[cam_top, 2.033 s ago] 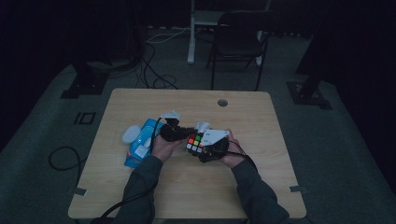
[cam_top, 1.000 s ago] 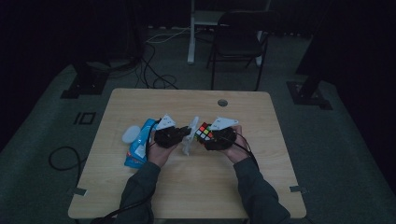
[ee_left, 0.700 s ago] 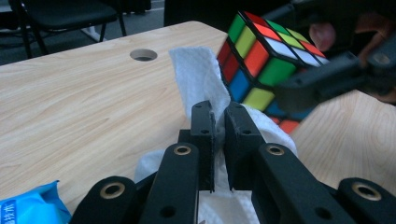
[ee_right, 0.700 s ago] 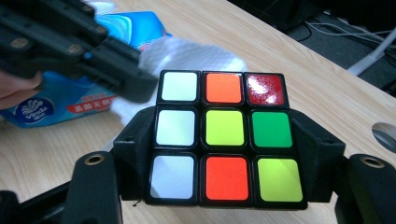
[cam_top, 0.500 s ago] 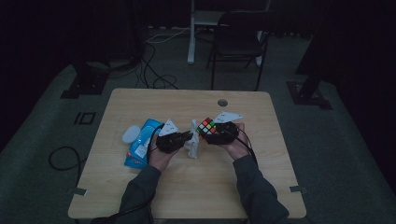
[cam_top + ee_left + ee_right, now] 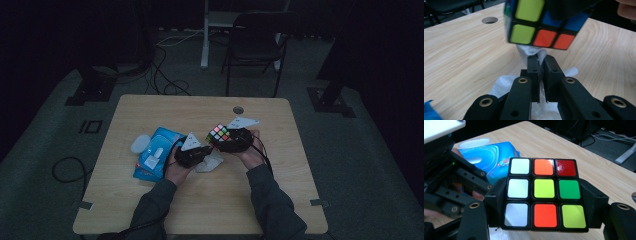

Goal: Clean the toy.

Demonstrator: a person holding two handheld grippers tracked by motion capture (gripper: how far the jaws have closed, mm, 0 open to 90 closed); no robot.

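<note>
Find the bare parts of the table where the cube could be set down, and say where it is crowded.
Free: the right side of the table beyond the right gripper, the near edge beside the sleeves, and the far strip left of the hole. Crowded: left of centre, with the blue pack, wipe and left gripper.

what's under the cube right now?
A white wipe, pinched in the shut left gripper, rises just beneath the cube, which the right gripper holds above the table. The cube's underside, and whether the wipe touches it, is hidden.

Dark long sleeves point(image 6: 270, 200), black claw point(image 6: 540, 72) with brass-ringed screws, grey triangular plates point(image 6: 243, 122)
</note>
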